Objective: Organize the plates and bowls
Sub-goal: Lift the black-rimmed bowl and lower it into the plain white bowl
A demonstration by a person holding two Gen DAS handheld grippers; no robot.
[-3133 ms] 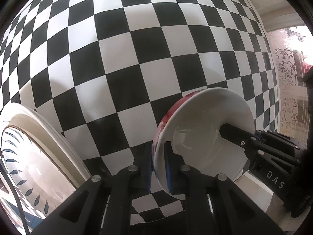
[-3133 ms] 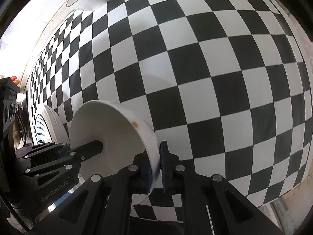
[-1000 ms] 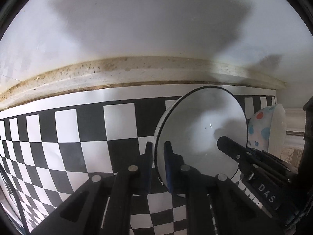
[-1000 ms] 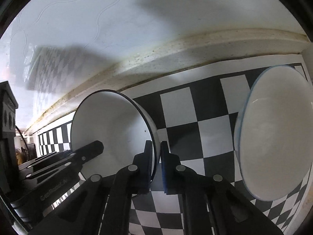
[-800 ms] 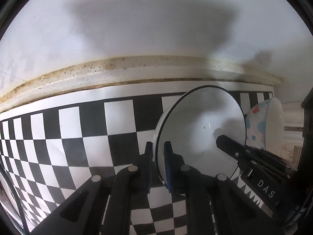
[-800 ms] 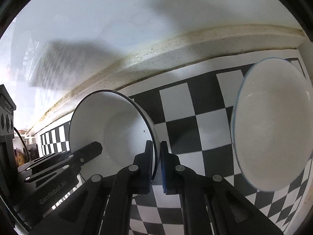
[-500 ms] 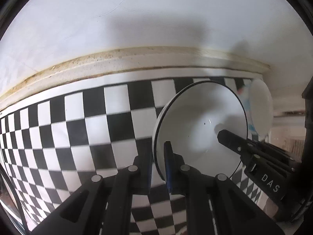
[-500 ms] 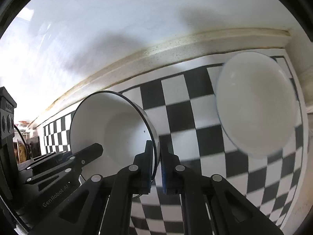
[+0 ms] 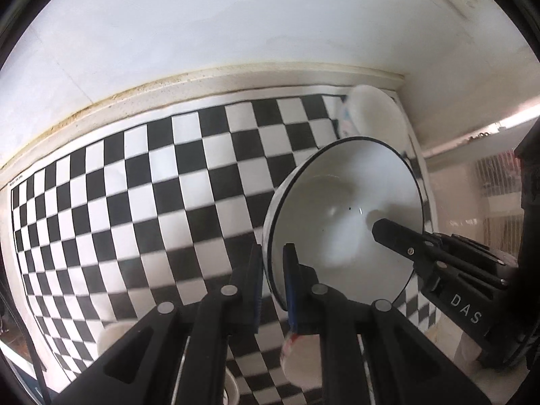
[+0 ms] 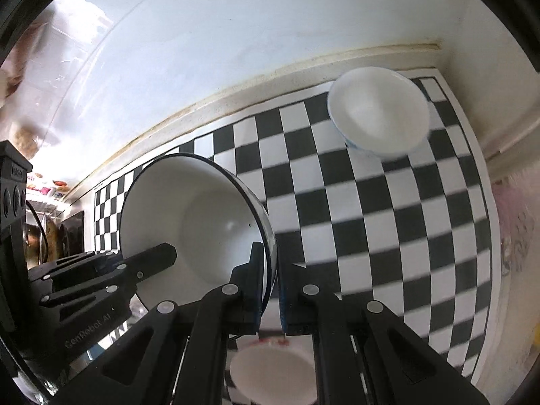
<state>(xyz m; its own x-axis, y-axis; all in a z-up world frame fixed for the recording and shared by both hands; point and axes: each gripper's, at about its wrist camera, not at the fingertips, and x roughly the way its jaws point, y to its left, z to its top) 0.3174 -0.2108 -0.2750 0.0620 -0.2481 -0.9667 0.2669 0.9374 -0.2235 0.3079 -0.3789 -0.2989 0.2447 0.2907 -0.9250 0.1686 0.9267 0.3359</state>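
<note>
Carrying one white bowl with a dark rim (image 9: 344, 216) between both grippers, lifted clear of the tabletop and tipped on its side. Left gripper (image 9: 273, 283) fingers narrow, pinching the bowl's near rim; one blue pad sits inside the bowl, the other outside. Right gripper (image 10: 270, 287) does the same on the opposite rim: fingers narrow, rim wall clamped between the blue pads. Each wrist view shows the other gripper's black fingers reaching into the bowl from the far side.

Below the held bowl, low in both views, a small white bowl with red markings (image 10: 273, 371) sits on the tabletop, partly hidden by the fingers. Cannot tell if anything is stacked in it. Far back near the corner, another white bowl with blue and red spots (image 10: 378, 111) rests on the checkered tabletop (image 9: 135, 202), close to the wall edge. A pale rounded object (image 9: 111, 341) shows at the lower left of the left wrist view, too cut off to name.

Progress, as a judgement: mid-task, transport step. Three bowls visible, all apart from each other, none nested. No plates clearly in view here. Left to do: set the held bowl down or nest it, likely with one of the other two bowls, then deal with whatever plates lie out of frame.

Wall and baseboard behind are plain white, stained along the joint.
</note>
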